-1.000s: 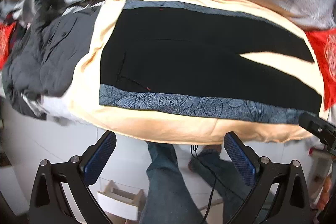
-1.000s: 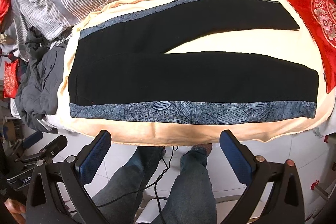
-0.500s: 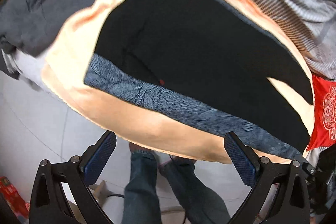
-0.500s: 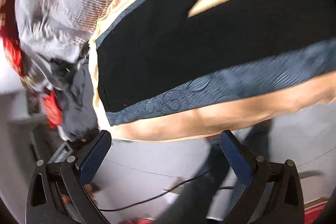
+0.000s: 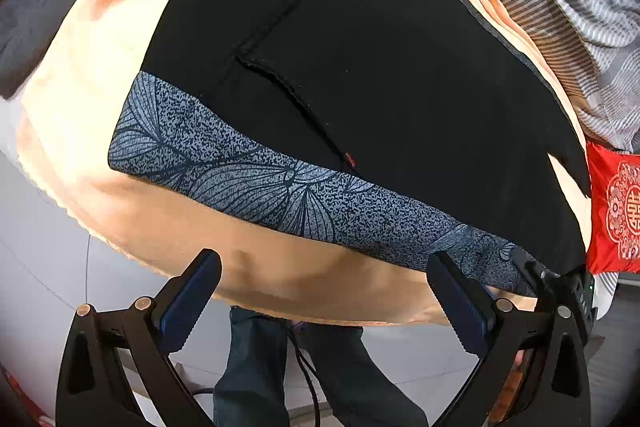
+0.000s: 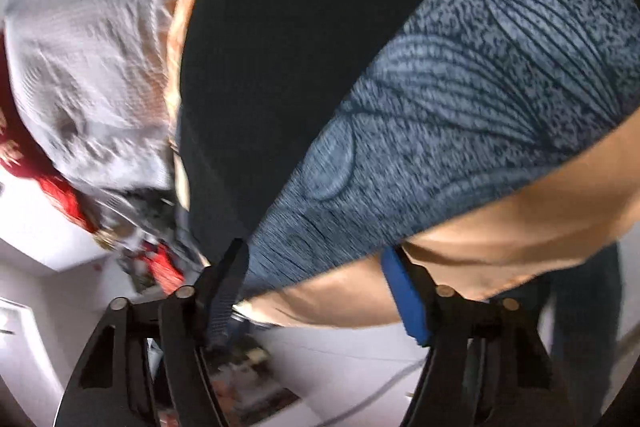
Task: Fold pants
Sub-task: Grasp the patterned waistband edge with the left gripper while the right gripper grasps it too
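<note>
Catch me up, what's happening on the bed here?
A person with a handheld claw in each hand is starting to fold black pants with a blue leaf-print side stripe, laid flat on a peach blanket. The left claw is open, short of the blanket's near edge, opposite the waist end. The right claw is open, its fingers straddling the stripe at the hem end; no grip is visible. The right view is blurred.

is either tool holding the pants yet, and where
Nothing is held: the left tool and right tool are both open near the patterned side stripe of the pants.
</note>
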The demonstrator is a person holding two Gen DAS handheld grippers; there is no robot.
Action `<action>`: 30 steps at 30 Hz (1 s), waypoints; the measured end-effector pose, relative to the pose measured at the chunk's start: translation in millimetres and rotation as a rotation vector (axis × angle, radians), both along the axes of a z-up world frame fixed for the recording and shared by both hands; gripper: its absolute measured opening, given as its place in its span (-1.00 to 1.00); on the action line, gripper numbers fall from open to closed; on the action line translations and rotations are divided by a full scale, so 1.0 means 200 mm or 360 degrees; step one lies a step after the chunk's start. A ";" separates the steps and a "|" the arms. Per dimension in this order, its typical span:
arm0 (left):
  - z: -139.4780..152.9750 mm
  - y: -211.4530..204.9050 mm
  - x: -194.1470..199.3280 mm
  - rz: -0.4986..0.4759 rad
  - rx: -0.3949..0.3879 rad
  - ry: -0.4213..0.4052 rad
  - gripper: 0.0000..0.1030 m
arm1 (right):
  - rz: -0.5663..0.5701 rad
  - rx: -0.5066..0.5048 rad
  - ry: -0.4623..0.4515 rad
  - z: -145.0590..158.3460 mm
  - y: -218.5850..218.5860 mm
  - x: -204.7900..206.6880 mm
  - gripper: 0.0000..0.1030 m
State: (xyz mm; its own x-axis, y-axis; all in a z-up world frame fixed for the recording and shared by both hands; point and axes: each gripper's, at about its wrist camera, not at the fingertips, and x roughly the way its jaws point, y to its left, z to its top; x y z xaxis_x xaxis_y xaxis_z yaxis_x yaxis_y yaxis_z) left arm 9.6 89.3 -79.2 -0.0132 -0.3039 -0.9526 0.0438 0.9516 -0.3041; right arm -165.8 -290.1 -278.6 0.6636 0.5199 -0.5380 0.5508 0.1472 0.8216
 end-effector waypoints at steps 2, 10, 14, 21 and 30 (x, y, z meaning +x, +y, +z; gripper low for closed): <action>-0.01 0.01 0.00 -0.0002 -0.0015 0.0026 1.00 | -0.0046 0.0044 -0.0059 -0.01 -0.01 0.01 0.05; -0.01 0.09 0.04 0.0219 -0.0298 0.0076 1.00 | -0.0066 0.0190 -0.0280 0.17 -0.01 0.09 -0.89; -0.03 0.14 0.10 0.0381 -0.0403 0.0075 1.00 | -0.0039 0.0185 -0.0332 0.30 -0.03 0.11 -0.89; -0.12 0.15 0.15 0.0561 -0.0534 0.0144 0.92 | -0.0031 0.0207 -0.0367 0.37 -0.08 0.08 -0.89; -0.11 0.18 0.24 0.0524 -0.0481 0.0061 -0.67 | 0.0047 0.0114 -0.0251 0.34 -0.04 0.08 -0.89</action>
State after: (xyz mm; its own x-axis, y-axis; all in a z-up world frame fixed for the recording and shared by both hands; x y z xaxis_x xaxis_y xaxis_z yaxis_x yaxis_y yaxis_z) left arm 56.6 125.1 -101.1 0.0974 -0.5623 -0.8211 -0.2634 0.7811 -0.5662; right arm -150.6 -297.7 -211.0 0.7207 0.5736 -0.3894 0.4105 0.0995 0.9064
